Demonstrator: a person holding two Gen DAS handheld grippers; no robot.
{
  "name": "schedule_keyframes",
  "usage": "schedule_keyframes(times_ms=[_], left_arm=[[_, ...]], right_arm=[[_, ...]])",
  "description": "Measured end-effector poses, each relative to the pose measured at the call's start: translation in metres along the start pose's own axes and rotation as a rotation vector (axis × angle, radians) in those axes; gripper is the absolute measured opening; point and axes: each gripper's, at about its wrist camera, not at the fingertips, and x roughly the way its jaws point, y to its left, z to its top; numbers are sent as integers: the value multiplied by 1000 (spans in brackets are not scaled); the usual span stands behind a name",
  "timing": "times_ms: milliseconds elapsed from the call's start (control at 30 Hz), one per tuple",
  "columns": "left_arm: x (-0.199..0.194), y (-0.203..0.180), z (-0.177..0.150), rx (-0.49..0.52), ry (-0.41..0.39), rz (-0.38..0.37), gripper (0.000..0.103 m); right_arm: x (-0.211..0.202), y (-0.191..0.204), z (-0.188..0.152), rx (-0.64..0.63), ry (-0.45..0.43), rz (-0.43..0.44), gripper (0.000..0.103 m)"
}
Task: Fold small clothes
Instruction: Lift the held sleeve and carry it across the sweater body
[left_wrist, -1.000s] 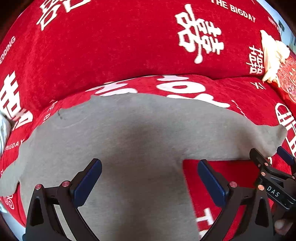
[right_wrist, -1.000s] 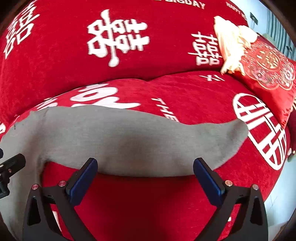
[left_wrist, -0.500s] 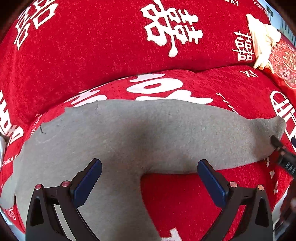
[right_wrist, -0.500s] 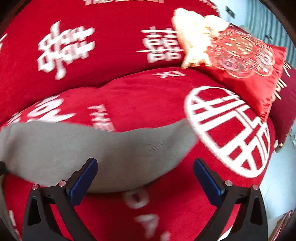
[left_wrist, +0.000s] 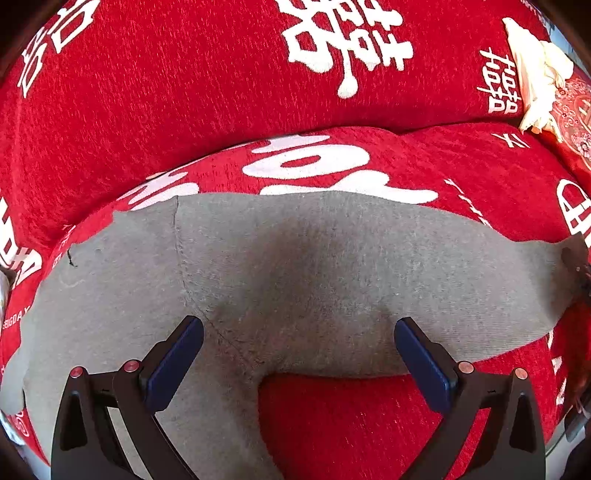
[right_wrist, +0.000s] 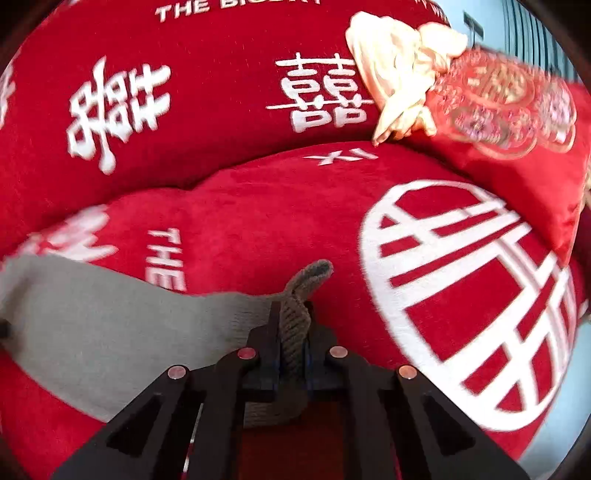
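Right wrist: sleeve cuff (right_wrist: 295, 328) between closed fingers (right_wrist: 271, 343).

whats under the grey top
The grey top lies spread on the red sofa cover, which shows all around it. Whatever print sits beneath the fabric is hidden. The right claw pinches its sleeve end.

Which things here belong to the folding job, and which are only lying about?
For the job: grey garment; right claw, shut on its sleeve end; left claw, open.
Lying about: red cushion; cream cloth.
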Motion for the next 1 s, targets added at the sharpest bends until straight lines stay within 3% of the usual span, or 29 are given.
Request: schedule_keyframes(times_ms=[167,300,500,667,1000], left_arm=[[0,6,1,-20,-6,5,103],[12,1,-2,13,63,25,103],[-10,11,-10,23,28,-13,103],[-33,50,-26,-37,-12,-26,103],[-34,144,-81,-184,33,7,103]], right_arm=[[-21,-14,-1,108,-52,59,10],[-41,-19,3,202,-77,131,10],[-71,-5,15,262,-97,225,10],[-91,17,28,236,-110,213,10],[-110,91,33,220,-73,288,10]])
